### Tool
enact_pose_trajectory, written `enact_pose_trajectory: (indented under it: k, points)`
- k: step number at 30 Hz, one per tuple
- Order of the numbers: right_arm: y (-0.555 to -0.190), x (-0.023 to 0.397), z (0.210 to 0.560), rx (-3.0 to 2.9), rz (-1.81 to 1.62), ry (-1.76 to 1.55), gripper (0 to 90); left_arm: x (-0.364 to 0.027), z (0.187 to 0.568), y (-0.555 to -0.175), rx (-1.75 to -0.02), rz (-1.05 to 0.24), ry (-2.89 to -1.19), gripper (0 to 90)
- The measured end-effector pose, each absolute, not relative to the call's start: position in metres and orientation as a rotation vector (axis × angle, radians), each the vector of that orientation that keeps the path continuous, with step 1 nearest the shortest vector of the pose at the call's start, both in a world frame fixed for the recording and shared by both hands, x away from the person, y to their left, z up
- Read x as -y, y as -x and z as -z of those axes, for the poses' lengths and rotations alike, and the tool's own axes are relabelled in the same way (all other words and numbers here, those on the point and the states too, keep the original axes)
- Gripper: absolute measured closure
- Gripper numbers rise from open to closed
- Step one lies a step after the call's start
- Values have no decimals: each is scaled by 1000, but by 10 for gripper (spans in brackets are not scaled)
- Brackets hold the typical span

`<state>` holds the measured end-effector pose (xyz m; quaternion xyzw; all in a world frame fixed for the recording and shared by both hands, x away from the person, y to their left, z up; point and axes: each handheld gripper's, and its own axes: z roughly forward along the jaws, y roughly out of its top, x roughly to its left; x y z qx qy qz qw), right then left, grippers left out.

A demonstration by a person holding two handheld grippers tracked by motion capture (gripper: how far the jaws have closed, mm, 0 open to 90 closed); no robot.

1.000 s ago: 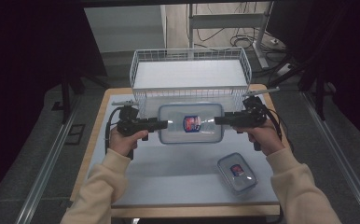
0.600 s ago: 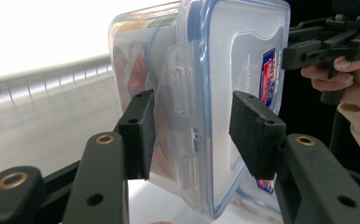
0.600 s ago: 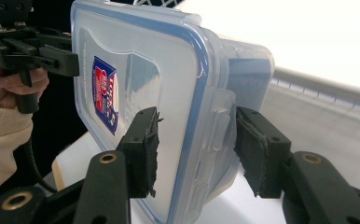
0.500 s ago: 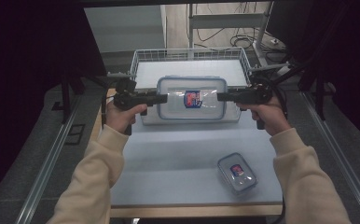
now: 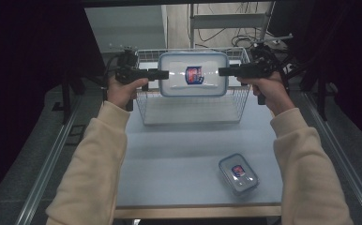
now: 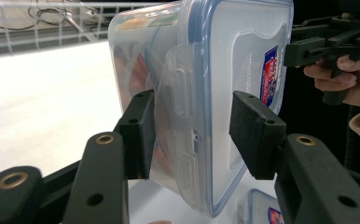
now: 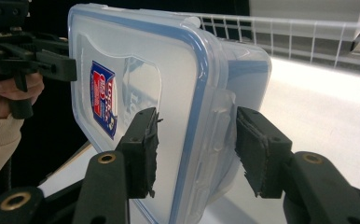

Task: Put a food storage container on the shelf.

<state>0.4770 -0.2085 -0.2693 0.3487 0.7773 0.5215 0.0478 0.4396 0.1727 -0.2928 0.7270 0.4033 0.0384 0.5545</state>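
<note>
A large clear container (image 5: 193, 74) with a blue-rimmed lid and a red-and-blue label hangs in the air above the wire basket (image 5: 146, 111), its lid facing me. My left gripper (image 5: 162, 74) is shut on its left end and my right gripper (image 5: 223, 71) on its right end. In the left gripper view the pads of my left gripper (image 6: 192, 135) straddle the container's (image 6: 201, 93) side latch. Likewise, my right gripper (image 7: 197, 149) clamps the container (image 7: 159, 93) at its other latch.
A small lidded container (image 5: 238, 172) of the same kind lies on the pale table (image 5: 179, 159) near the front right. The white wire basket stands at the table's far edge. Dark floor and metal rails flank the table.
Both grippers have raised the large container from the table surface and carried it away from me, so that it now hangs over the basket. The small container has not moved.
</note>
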Motion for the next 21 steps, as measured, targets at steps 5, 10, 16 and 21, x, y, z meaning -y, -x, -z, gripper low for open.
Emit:
enact_pose_trajectory:
  k: [5,10,16,21]
  points:
    - [-497,203,269,-2367,-1597,-1085,499,-179,292,-464,-957,-87,-1721,516]
    - [-512,200,273,-2367,-1590,-1108,498,-181,296,-479,-982,-68,-1708,516]
    - [-526,202,279,-2377,-1578,-1147,498,-179,300,-490,-998,-57,-1712,514]
    - [-533,203,279,-2362,-1581,-1181,499,-177,308,-498,-1018,-24,-1696,514]
